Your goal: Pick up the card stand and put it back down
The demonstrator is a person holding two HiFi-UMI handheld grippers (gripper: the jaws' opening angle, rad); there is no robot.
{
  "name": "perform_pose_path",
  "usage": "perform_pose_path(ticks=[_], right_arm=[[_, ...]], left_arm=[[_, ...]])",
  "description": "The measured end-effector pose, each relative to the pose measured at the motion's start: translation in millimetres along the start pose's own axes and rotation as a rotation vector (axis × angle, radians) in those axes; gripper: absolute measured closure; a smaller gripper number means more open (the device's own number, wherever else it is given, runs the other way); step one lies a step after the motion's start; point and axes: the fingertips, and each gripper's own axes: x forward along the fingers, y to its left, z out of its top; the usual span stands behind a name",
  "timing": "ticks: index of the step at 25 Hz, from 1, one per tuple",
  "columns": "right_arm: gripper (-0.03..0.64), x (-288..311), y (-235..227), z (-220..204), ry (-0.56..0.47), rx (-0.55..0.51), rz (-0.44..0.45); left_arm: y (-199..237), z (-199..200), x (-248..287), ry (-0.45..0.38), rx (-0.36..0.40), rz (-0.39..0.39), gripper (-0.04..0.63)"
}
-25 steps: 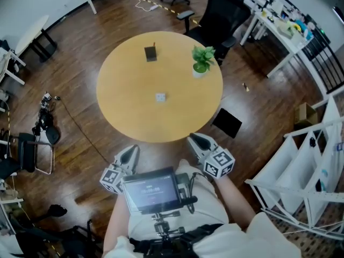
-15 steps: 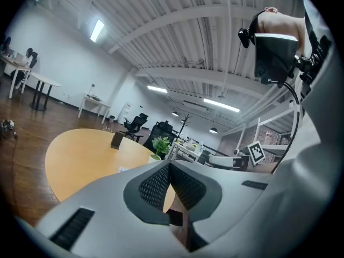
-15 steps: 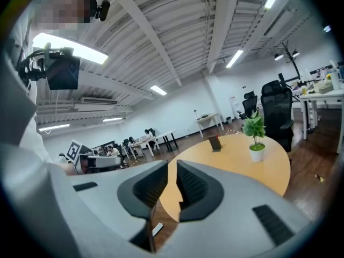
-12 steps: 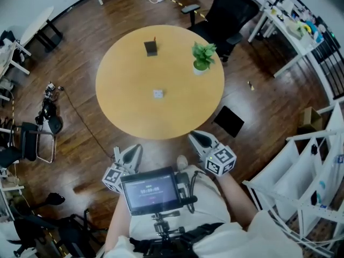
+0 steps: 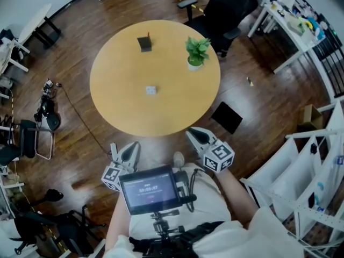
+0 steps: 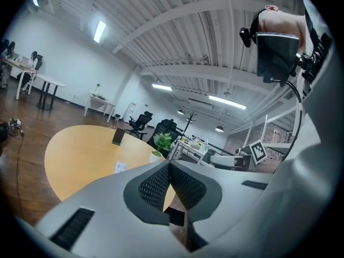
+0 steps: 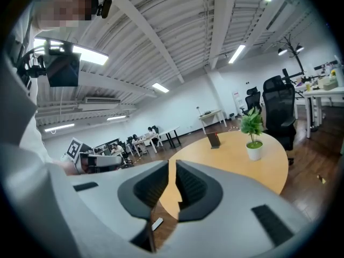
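The card stand [image 5: 144,43] is on the far side of the round bench [image 5: 118,106], upright and left of the potted plant [image 5: 196,51], with clear wood all round it. It is a small dark slab on a low foot. It is probably light and stiff, and easy to tip if nudged off-centre. Its faces look smooth, so a firm squeeze across the two side edges, low on the body, seems the safest hold. Whether it carries a card is too small to tell.

A small white square [image 5: 151,90] lies near the bench's middle, well apart from the stand. Both grippers hang off the near edge, far from it. The left gripper [image 5: 131,148] has its jaws pressed together on nothing. The right gripper [image 5: 194,134] has its jaws almost closed with a thin slit between them, also empty.
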Motion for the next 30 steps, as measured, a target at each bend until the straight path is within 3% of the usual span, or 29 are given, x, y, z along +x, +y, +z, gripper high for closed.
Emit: perform_pose_path(ticks=[11,30], right_arm=[[0.571,-13,-36,-14,0.020,0.037,-0.036],[0.571,73,-19,25,-0.002,0.041,-0.088]], left_arm=[[-10,-5,20,0.017,-0.007,-0.004,0.595],[80,63,38,0.030,0.010,-0.061,0.595]])
